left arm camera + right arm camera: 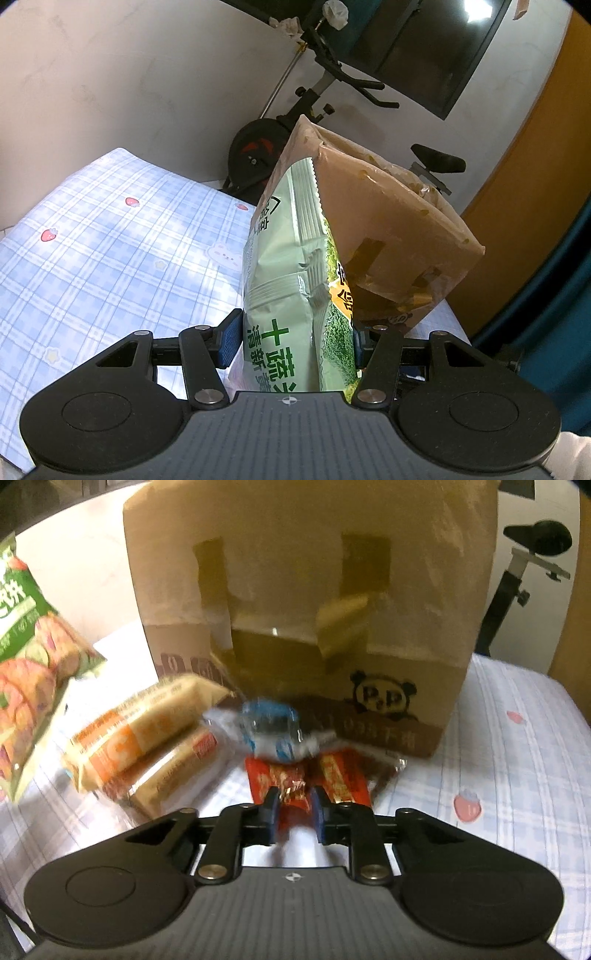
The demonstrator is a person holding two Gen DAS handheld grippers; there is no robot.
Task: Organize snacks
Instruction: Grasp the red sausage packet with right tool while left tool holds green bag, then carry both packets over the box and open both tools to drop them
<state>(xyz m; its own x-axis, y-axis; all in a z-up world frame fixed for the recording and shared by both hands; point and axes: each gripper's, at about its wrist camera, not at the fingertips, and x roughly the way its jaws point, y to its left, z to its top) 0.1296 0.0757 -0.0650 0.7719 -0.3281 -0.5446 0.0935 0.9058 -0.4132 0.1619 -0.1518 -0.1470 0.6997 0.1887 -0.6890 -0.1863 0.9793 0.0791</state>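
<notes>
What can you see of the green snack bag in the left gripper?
The green snack bag is a glossy pale-green foil pouch with a zigzag-cut sealed edge, dark green Chinese print and a leafy picture on one face. It looks puffed and creased, and stands roughly upright, lifted above the checked cloth. The left gripper is shut on its lower part, blue pads on both sides. Behind it is the cardboard box; contact is unclear.

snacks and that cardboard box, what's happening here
A person with a gripper in each hand is sorting snacks on a plaid-covered surface. The left gripper is clamped on a green snack bag, held up beside the cardboard box. The right gripper is low over a red packet in front of the box, fingers on either side; whether it grips is unclear. More packets, including two orange-and-cream bars, lie nearby.
</notes>
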